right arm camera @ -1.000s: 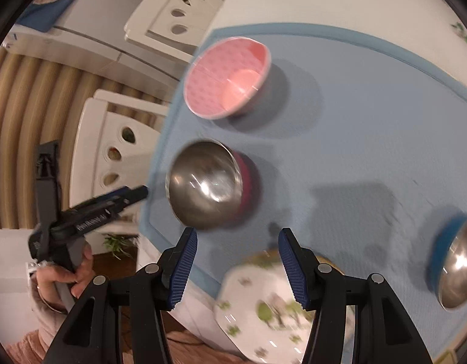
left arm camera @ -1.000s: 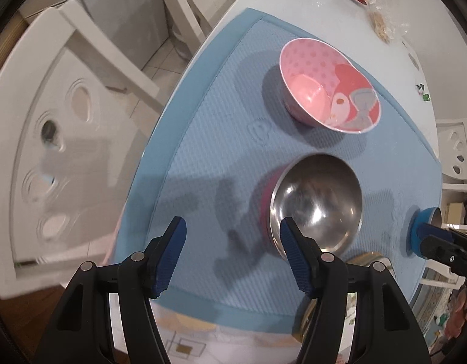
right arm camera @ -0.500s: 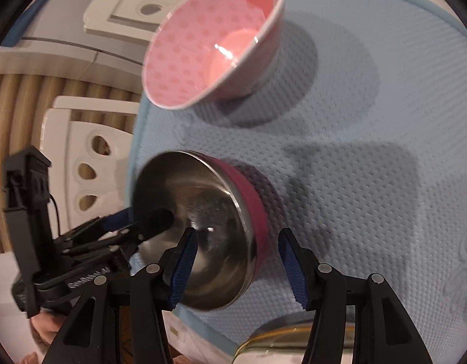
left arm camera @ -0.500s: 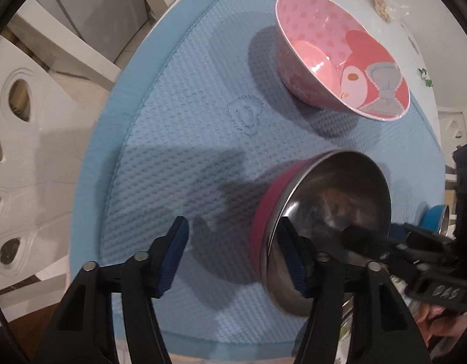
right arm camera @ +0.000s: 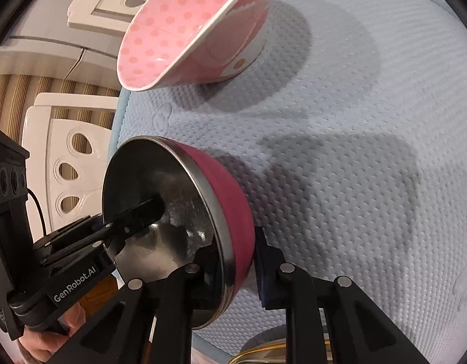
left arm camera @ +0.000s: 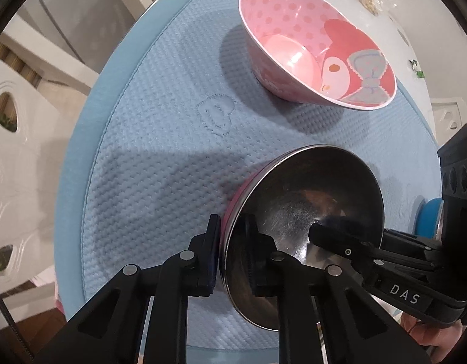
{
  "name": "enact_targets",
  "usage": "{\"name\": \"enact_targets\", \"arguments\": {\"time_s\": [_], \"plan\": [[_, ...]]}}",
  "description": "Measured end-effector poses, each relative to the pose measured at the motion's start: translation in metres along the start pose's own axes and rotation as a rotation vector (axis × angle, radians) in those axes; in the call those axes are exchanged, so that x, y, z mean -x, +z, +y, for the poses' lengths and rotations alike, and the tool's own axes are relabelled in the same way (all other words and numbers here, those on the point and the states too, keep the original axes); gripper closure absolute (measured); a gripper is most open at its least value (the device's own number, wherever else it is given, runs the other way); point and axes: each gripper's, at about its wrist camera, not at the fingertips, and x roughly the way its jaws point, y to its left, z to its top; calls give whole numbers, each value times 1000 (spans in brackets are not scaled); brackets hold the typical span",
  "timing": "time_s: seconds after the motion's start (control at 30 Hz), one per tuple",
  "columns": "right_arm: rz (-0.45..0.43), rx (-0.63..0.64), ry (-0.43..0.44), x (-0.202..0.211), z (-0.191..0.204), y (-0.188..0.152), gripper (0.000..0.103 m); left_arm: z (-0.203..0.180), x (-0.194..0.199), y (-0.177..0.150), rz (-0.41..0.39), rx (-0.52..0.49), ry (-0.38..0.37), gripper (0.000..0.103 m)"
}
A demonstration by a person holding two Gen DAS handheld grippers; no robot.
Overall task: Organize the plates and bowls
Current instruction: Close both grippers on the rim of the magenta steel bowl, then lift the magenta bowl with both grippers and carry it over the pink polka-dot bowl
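Two of your tongs, left gripper (left arm camera: 231,253) and right gripper (right arm camera: 235,262), pinch opposite rims of the magenta-sided steel bowl (left arm camera: 306,212); beyond sits a pink polka-dot bowl (left arm camera: 312,45).

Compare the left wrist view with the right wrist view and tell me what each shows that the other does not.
Only the left wrist view shows the cartoon face with a bow printed inside the pink polka-dot bowl, and a blue-sided bowl at the mat's far edge.

Only the right wrist view shows a gold-rimmed dish edge below the mat, and the pink bowl's outer wall.

Both show the steel bowl with magenta outside on the light blue textured mat, its rim clamped by the left gripper and the right gripper on opposite sides, and a white chair with cutouts.
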Motion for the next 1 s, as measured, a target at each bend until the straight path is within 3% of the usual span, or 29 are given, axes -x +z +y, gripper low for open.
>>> {"name": "enact_targets", "arguments": {"time_s": [0.27,0.47,1.0], "plan": [[-24,19,-4,24,5,-6,86,-12,22,-6,-29,-13,28,90],[-77,29,-17,56,16,-9,86,-18,43,-9,-57,-5,-1,90],[-217,84,8,133,46,20,85,-35,117,45,-242,-50,-8,87]]}}
